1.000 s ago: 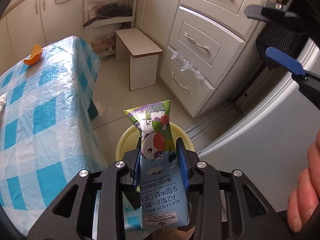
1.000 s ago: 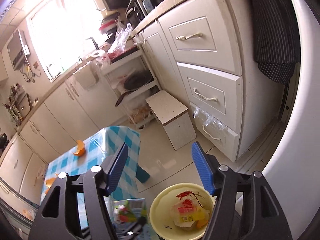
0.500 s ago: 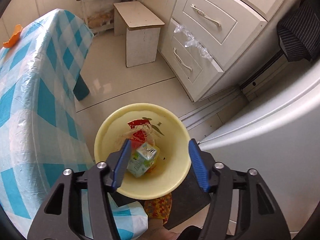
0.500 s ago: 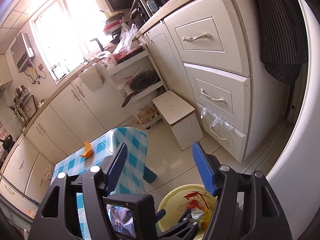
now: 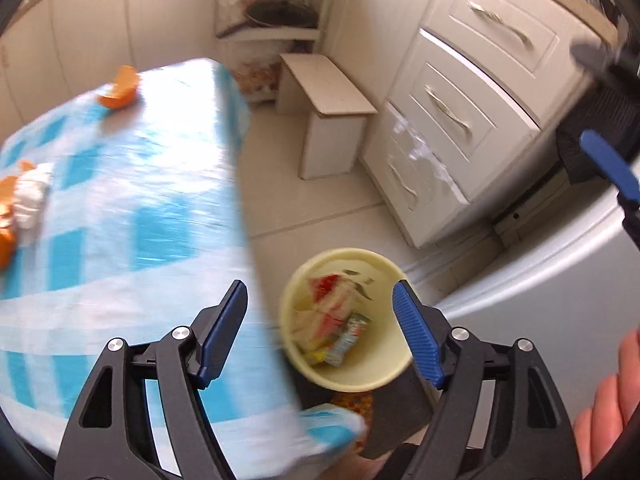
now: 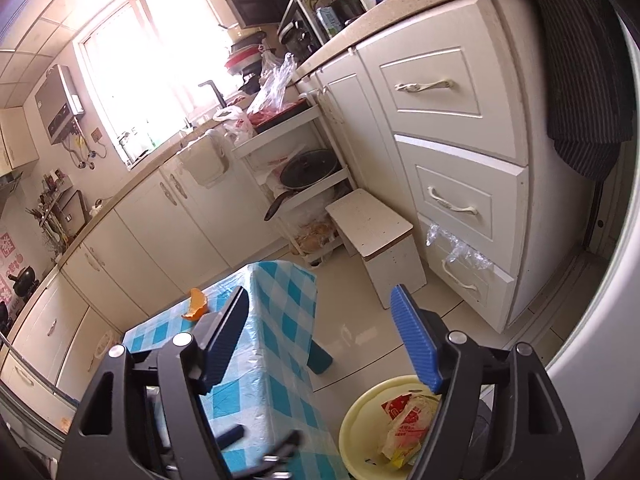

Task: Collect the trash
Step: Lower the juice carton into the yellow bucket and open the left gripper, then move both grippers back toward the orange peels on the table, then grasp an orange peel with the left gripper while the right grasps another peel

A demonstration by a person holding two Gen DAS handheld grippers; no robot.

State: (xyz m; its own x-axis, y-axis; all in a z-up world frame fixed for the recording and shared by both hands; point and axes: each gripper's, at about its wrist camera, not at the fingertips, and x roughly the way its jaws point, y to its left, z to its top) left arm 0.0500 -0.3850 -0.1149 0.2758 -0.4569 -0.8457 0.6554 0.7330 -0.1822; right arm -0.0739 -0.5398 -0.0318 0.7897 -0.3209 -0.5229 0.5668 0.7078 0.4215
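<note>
glossy plastic tablecloth (image 5: 120,200), ribbed pads (image 5: 416,332)

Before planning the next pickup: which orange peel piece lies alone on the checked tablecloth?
The curled orange peel near the table's far corner; the others flank a white tissue.

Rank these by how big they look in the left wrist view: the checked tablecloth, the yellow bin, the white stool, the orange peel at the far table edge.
1. checked tablecloth
2. yellow bin
3. white stool, roughly like the bin; it stands farther away, so unsure
4. orange peel
</note>
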